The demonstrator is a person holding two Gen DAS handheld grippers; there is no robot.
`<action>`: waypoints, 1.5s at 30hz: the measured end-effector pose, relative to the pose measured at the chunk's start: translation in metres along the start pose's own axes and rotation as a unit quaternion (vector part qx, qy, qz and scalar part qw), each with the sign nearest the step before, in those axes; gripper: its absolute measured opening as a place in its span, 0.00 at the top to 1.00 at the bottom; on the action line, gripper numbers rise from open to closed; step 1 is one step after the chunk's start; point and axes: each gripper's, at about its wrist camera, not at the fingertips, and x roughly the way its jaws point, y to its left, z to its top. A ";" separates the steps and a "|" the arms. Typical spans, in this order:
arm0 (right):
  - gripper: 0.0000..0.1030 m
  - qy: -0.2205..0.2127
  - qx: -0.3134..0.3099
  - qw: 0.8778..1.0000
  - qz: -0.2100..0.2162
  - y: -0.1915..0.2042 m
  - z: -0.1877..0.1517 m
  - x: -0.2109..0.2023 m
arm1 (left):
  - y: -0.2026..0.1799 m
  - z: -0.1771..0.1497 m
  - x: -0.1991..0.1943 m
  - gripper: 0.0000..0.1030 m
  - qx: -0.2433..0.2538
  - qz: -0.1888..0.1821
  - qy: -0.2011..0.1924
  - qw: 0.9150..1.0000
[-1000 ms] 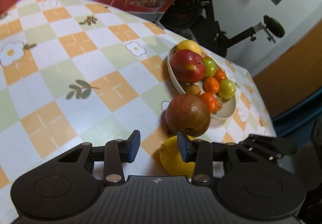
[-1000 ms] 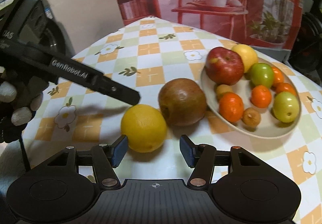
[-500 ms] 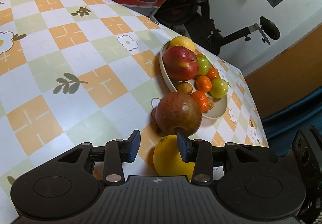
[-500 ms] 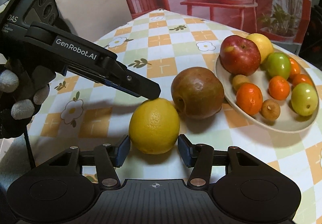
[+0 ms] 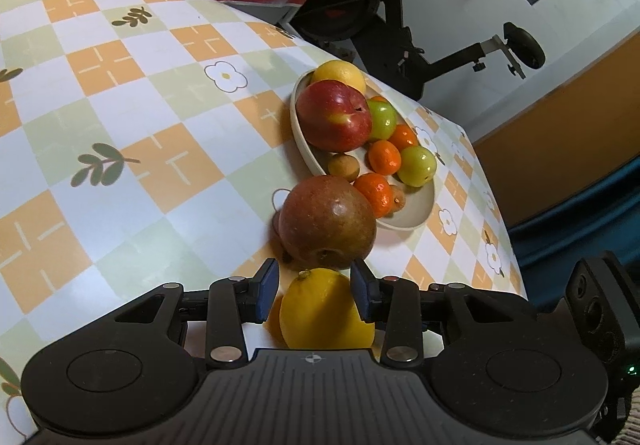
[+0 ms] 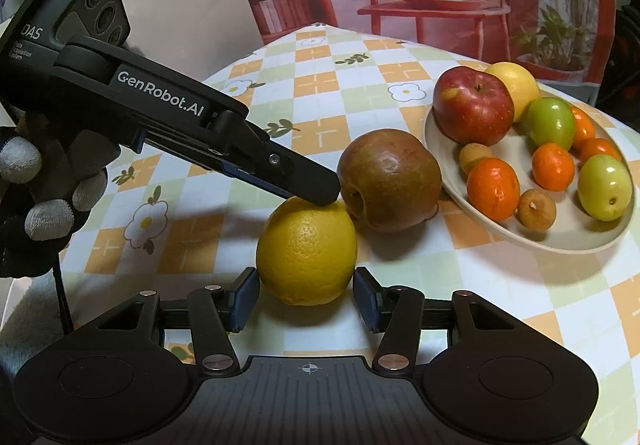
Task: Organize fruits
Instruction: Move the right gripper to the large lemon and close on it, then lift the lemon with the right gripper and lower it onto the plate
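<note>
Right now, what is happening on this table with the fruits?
A person holds a claw in each hand and is sorting fruit. Both claws are open around the same yellow lemon, which sits on the checked tablecloth. The right claw has a finger on each side of it, and the left claw reaches over it from the other side. Neither has closed. A brown pomegranate lies beside the lemon. The plate already holds an apple and smaller fruits.
</note>
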 end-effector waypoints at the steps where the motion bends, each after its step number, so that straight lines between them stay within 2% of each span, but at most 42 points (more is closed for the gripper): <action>1: 0.53 -0.001 0.001 1.000 0.000 0.000 0.000 0.000 | 0.000 0.000 0.001 0.61 -0.002 -0.001 0.000 1.000; 14: 0.54 -0.009 0.010 1.000 -0.008 -0.002 -0.009 -0.004 | -0.013 -0.004 0.005 0.62 0.010 -0.008 0.003 1.000; 22: 0.54 -0.052 0.020 0.998 -0.018 -0.015 -0.013 -0.035 | -0.047 0.004 0.004 0.62 0.039 -0.014 -0.017 0.999; 30: 0.54 -0.102 0.018 0.994 -0.036 -0.040 0.003 -0.070 | -0.094 0.033 0.004 0.62 0.083 -0.011 -0.045 0.995; 38: 0.54 -0.153 -0.006 0.986 -0.063 -0.069 0.044 -0.104 | -0.135 0.077 -0.003 0.63 0.129 -0.014 -0.091 0.987; 45: 0.54 -0.146 -0.006 0.987 -0.073 -0.097 0.060 -0.092 | -0.130 0.102 0.027 0.63 0.122 -0.008 -0.066 0.990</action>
